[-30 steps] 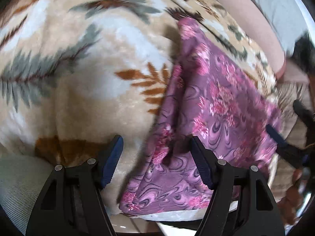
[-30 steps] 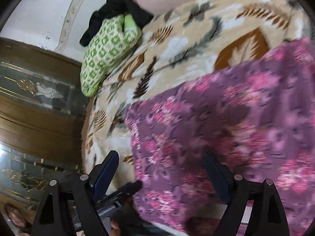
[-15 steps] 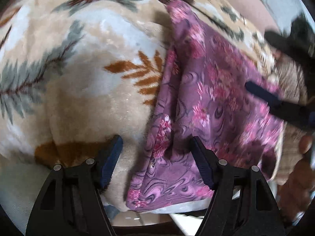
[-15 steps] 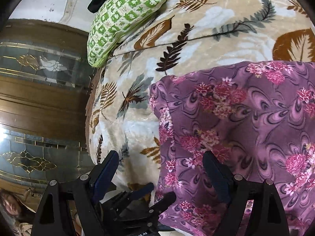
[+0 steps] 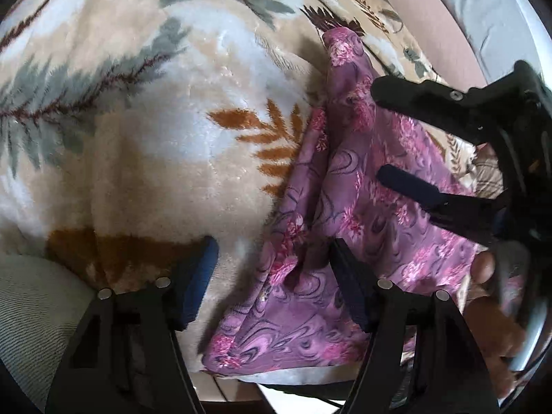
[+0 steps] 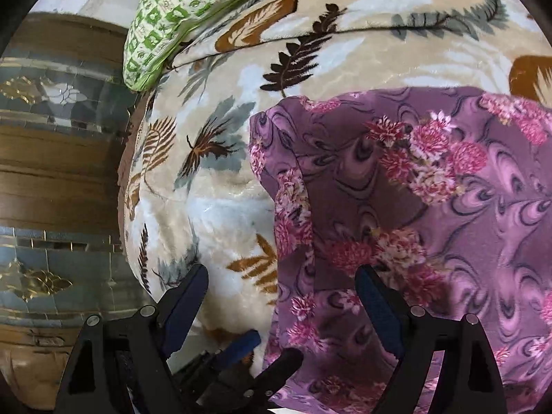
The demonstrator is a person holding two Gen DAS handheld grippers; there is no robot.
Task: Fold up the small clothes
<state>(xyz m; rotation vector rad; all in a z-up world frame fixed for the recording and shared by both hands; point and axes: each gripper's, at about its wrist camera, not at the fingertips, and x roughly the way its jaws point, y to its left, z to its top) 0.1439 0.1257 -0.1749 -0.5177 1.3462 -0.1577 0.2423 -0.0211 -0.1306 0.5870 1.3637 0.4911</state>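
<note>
The garment (image 6: 414, 224) lies on the blanket (image 6: 310, 51), reaching its near edge. Behind and left of it — at the blanket's far corner — sits a pillow (image 6: 179, 10). A wooden panelled wall (image 6: 51, 172) stands left of the blanket, beside its edge.

You have one purple floral cloth (image 5: 372, 227) to count, lying on one leaf-print blanket (image 5: 165, 131), and one green patterned pillow (image 6: 193, 10) at the blanket's far edge. You hold two grippers: the left gripper (image 5: 272, 276) and the right gripper (image 6: 281, 296), each with two fingers. One hand (image 5: 483, 269) shows partly at the edge.
</note>
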